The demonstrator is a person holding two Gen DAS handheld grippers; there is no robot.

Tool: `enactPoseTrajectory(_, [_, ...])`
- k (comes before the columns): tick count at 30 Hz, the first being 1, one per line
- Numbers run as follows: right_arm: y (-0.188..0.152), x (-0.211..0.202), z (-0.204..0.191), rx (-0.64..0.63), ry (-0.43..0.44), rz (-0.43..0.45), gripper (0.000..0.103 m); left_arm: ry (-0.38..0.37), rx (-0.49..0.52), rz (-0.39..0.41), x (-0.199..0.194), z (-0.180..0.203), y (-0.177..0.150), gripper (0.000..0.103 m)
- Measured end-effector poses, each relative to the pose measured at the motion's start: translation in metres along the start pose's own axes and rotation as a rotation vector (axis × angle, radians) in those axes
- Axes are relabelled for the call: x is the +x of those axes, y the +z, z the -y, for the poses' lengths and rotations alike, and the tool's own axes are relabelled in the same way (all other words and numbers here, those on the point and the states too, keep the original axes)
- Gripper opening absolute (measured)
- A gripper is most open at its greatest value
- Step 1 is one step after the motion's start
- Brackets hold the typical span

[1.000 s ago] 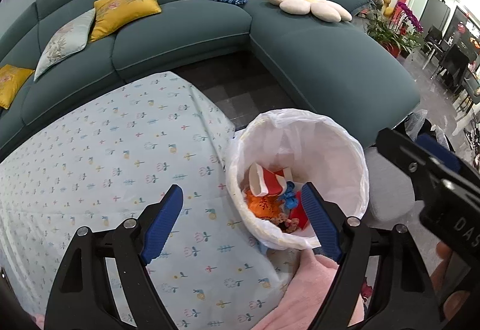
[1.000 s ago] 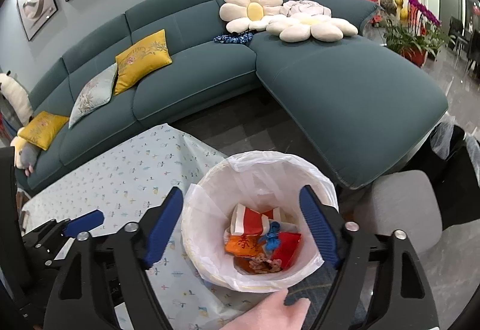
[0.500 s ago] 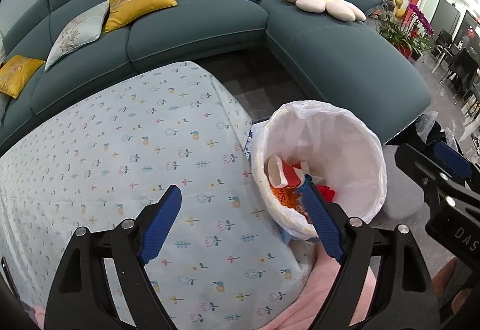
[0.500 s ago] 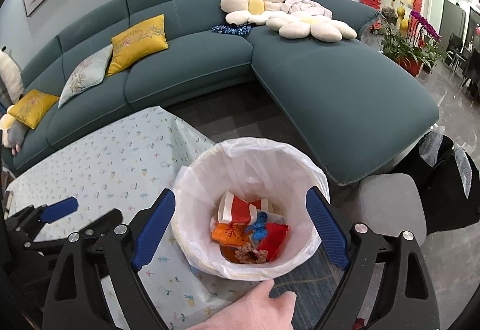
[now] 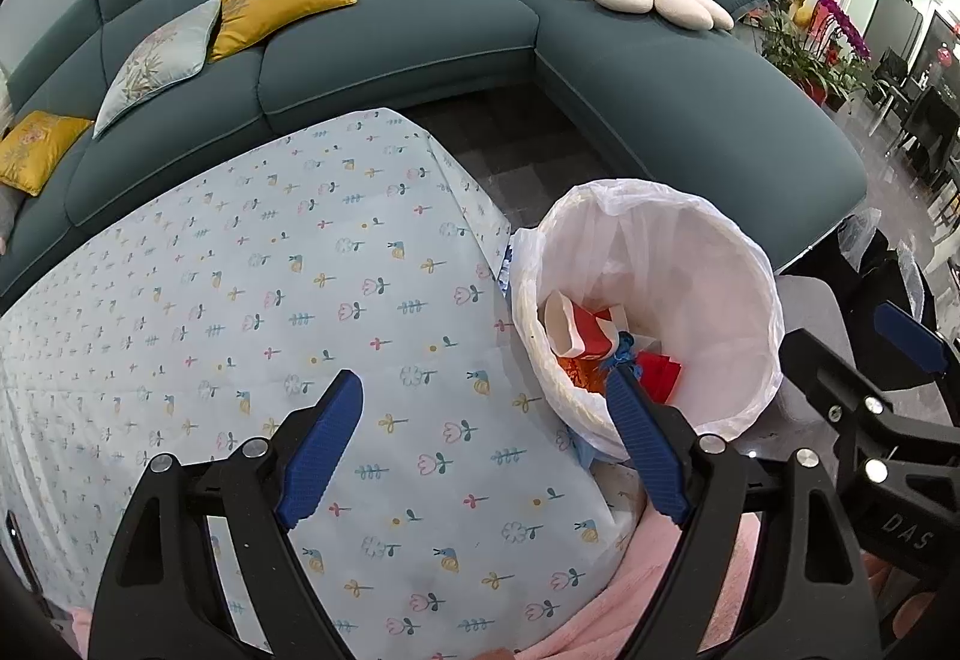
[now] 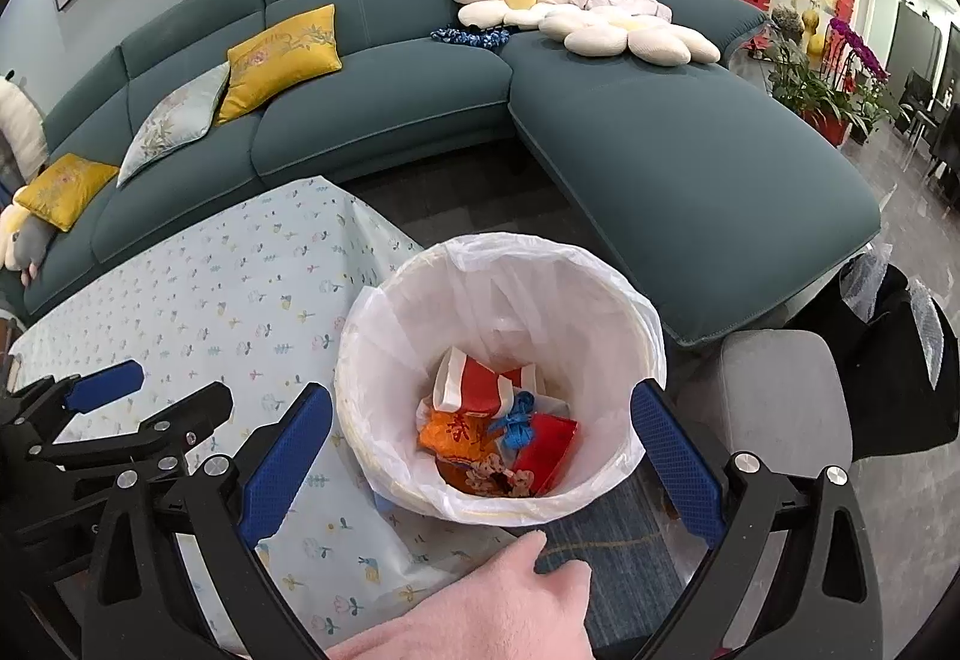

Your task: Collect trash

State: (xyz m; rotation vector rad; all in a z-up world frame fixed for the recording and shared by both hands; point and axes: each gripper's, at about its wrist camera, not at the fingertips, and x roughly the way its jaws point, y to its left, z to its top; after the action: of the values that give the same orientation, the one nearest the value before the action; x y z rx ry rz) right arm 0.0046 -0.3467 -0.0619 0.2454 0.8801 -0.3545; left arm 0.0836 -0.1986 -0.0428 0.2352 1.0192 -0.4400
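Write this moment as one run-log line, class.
left tongs open, empty | right tongs open, empty | trash in lined bin | tablecloth bare

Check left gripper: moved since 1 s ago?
Yes. The left gripper has shifted left, away from the trash bin, over more of the tablecloth; jaws open.

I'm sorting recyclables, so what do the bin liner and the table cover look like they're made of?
The bin liner looks like thin white plastic film: translucent, crinkled, folded loosely over the rim. The table cover seems a matte printed sheet, fabric or thin vinyl; it drapes over the corner in soft folds, but the weave is too fine to tell.
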Motion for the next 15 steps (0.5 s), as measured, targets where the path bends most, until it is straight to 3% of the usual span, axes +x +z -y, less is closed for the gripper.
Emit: enactPoseTrajectory(15, [-0.0053, 0.0041, -0.0043, -0.010, -0.005, -0.012, 0.096, 0.017, -0.003, -0.009, 0.0044, 0.0003, -0.0021, 0.080])
